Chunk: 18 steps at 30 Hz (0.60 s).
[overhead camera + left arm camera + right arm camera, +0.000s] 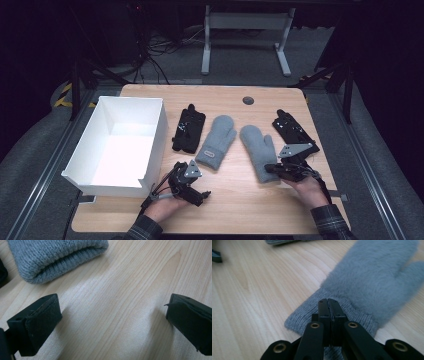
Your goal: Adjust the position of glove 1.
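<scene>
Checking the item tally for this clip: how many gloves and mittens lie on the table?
4: a black glove beside the white box, a grey mitten next to it, a second grey mitten at the right gripper, and another black glove far right. None seems hidden.

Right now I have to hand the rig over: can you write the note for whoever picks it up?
Right gripper: jaws shut, tips on the knit cuff of the right grey mitten; whether cloth is pinched I cannot tell.
Left gripper: open, low over bare table, near the cuff of the left grey mitten, holding nothing.
Things: both mittens lie mid-table, a black glove left of them, another black glove right of them.
Done: nothing lies in the white box.
Left: probably all four go into the box.
</scene>
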Each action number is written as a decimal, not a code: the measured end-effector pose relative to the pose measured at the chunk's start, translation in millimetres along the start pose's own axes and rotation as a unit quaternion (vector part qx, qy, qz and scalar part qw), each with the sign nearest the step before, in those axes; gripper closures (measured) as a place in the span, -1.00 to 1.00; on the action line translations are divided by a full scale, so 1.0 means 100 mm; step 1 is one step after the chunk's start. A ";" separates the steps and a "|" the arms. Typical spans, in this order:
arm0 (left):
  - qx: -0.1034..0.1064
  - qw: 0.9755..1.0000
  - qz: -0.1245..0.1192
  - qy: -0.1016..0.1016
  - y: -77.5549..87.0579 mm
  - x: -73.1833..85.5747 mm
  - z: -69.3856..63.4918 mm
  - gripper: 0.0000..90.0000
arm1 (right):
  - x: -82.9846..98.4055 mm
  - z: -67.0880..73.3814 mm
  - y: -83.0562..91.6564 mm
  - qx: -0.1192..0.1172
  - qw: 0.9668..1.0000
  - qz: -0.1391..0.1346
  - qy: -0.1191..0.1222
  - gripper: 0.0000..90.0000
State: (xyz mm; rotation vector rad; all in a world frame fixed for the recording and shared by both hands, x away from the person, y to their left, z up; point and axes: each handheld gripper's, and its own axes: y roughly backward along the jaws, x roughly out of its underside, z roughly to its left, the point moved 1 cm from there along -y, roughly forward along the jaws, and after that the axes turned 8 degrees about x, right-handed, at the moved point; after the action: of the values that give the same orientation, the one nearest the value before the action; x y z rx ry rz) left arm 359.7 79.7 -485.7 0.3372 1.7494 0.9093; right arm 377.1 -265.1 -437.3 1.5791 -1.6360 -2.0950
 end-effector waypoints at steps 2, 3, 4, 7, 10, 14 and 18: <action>0.000 1.000 0.000 0.000 0.00 0.00 0.00 -1.00 | -0.02 0.05 -0.01 -0.008 1.000 0.000 0.007 1.00; 0.000 1.000 0.000 0.000 0.00 0.00 0.00 -1.00 | -0.02 0.08 -0.02 -0.012 1.000 0.001 0.008 1.00; 0.000 1.000 0.000 0.000 0.00 0.00 0.00 -1.00 | -0.04 0.11 -0.03 -0.017 1.000 0.000 0.015 1.00; 0.000 1.000 0.000 0.000 0.00 0.00 0.00 -1.00 | -0.06 0.19 -0.05 -0.031 0.999 -0.001 0.023 1.00; 0.000 1.000 0.000 0.000 0.00 0.00 0.00 -1.00 | -0.09 0.26 -0.07 -0.042 0.999 -0.003 0.034 1.00; 0.000 1.000 0.000 0.000 0.00 0.00 0.00 -1.00 | -0.12 0.35 -0.09 -0.056 0.997 -0.006 0.047 1.00; 0.000 1.000 0.000 0.000 0.00 0.00 0.00 -1.00 | -0.15 0.44 -0.11 -0.069 0.996 -0.008 0.059 1.00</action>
State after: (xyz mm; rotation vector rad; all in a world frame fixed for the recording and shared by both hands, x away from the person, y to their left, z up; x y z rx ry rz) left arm 359.7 79.7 -485.7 0.3372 1.7493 0.9094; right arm 358.3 -221.0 -439.2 1.6428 -1.4132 -2.0301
